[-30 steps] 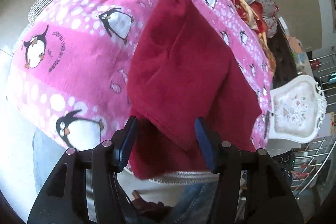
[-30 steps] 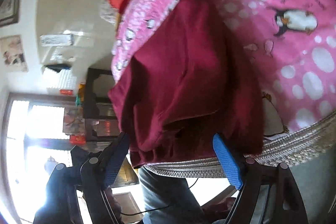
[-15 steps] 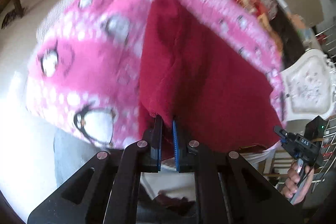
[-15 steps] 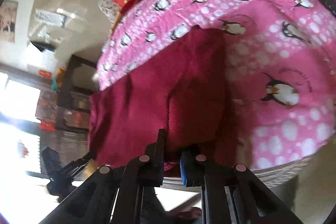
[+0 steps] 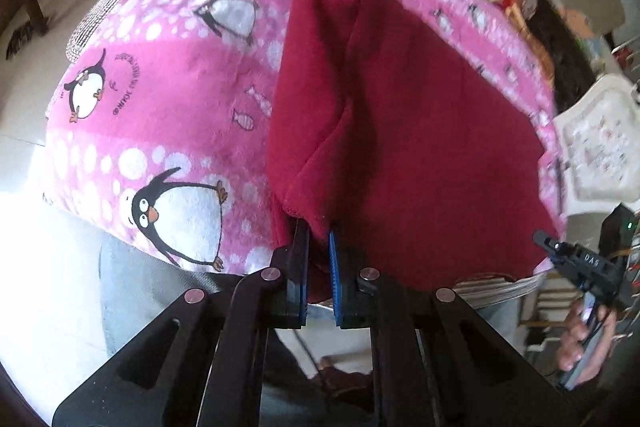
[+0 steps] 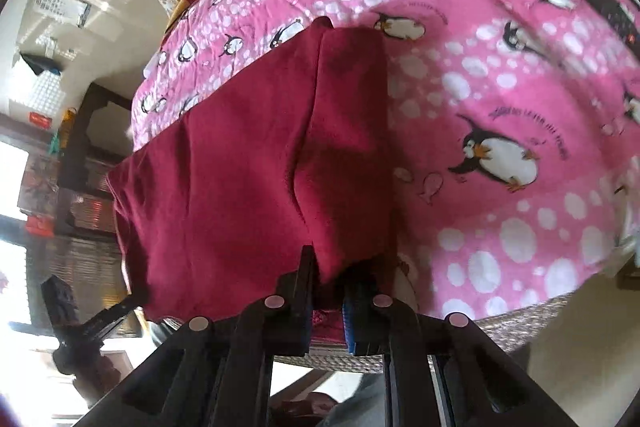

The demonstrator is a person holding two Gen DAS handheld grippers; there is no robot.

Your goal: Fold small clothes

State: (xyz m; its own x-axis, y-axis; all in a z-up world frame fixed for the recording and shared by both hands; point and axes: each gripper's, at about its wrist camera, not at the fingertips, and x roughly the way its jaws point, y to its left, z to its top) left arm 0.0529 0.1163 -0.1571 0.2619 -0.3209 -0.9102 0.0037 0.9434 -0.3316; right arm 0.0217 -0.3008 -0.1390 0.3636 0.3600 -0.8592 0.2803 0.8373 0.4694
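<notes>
A second ago both grippers gaped over the cloth; now each has closed on it. The pink penguin blanket (image 5: 168, 75) is the folding surface, with the red garment (image 5: 420, 131) spread across it. The left gripper (image 5: 318, 259) and right gripper (image 6: 328, 291) pinch its near edge, low and level, probably ready to lift it over.

1 dark red garment (image 5: 420, 147), 1 pink penguin blanket (image 5: 168, 75), 2 tools, left (image 5: 318, 267), right (image 6: 328, 291)
</notes>
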